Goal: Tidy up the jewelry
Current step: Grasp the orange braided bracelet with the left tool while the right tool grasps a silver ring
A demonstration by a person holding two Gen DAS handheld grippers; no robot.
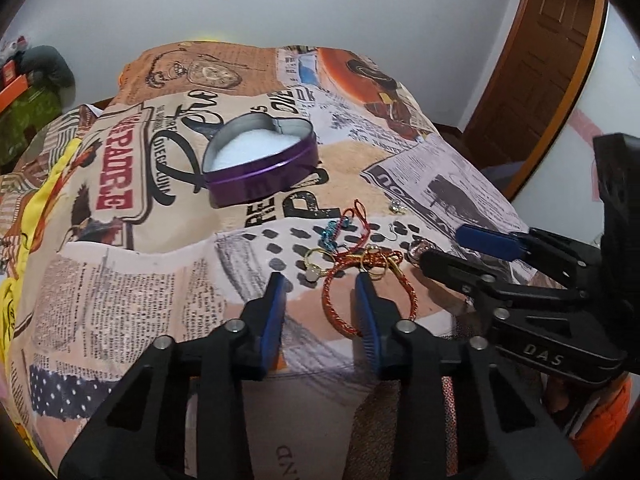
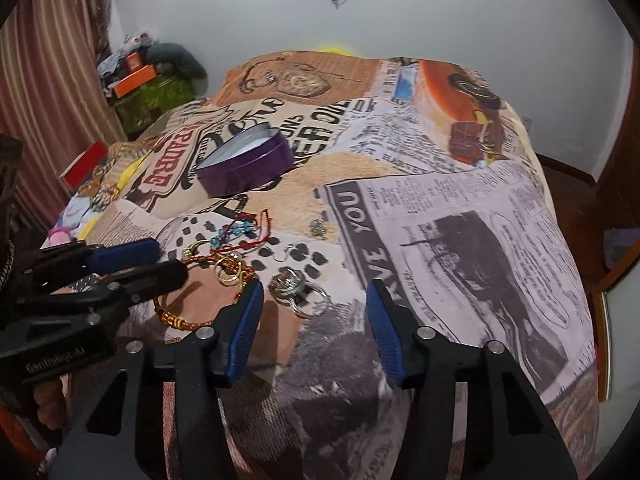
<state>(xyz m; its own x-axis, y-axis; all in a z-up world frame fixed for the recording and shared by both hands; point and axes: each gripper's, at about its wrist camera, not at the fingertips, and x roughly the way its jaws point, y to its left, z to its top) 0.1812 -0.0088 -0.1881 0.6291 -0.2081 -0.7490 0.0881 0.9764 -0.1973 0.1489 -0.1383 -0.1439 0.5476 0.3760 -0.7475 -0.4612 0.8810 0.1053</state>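
Tangling looks like the main hazard: the red braided bracelet lies knotted up with gold rings, so a pinch on one piece would likely drag the others along or let a ring slip free onto the printed blanket. The soft, uneven bedding could also give way under the fingertips and spoil a clean pinch.

Nearest, the left gripper hovers with its jaws partly apart and nothing pressed between the pads; the bracelet's loop lies partly in the gap, close against the right-hand pad, though contact cannot be judged. The right gripper also stands partly apart and empty, with the silver rings on the blanket between its fingertips, nearer the left-hand pad.

Beyond the pile sit a blue beaded piece, a thin red cord and a small stud. Farthest back, well apart from both grippers, the purple heart-shaped tin stands open, white-lined and empty.
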